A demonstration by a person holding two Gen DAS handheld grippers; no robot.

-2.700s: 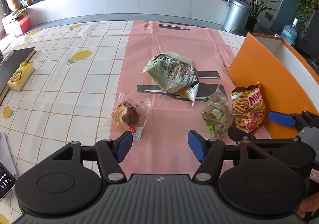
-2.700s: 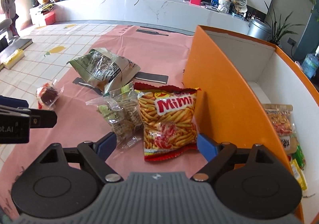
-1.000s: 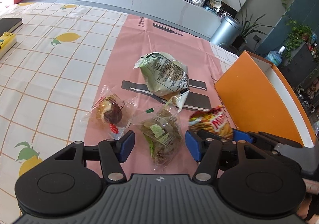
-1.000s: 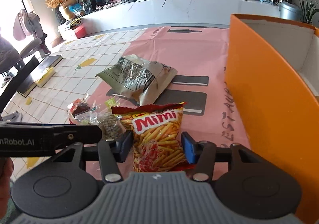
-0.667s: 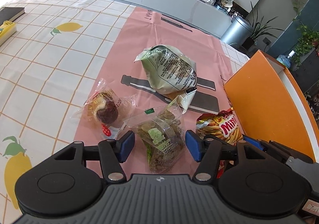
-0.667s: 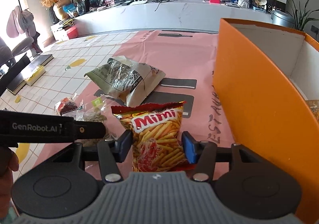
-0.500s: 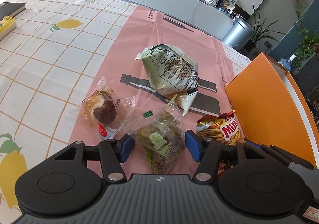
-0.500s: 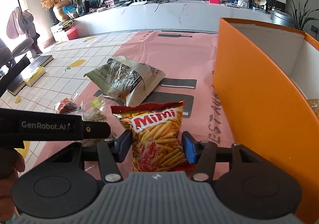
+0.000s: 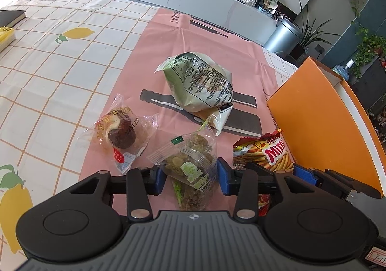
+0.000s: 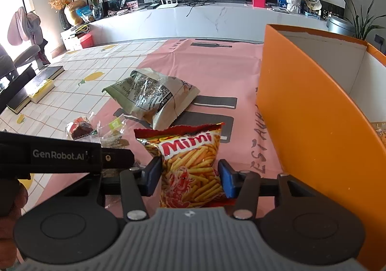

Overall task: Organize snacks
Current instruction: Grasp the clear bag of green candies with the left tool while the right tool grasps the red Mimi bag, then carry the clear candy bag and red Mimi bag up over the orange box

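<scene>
Marble-look white counter (image 10: 217, 20) runs along the far wall behind the desk (image 9: 60, 73), which wears a lemon-print checked cloth with a pink plastic runner (image 9: 193, 37) over it. At the runner's right edge stands a tall orange cardboard box with a white inside (image 10: 313, 111). On the runner lie a puffy green-and-white foil bag (image 9: 200, 83), a red "Mimi" bag of fries-shaped crisps (image 10: 190, 162), a clear wrapped chocolate muffin (image 9: 120, 133) and a clear packet of greenish-brown biscuits (image 9: 193, 165). The left tool (image 9: 190, 178) has just been closing and its blue pads pinch the biscuit packet; the packet's near end is hidden by the tool body. The right tool (image 10: 189, 178) has been closing too, pads pressing the Mimi bag's sides
</scene>
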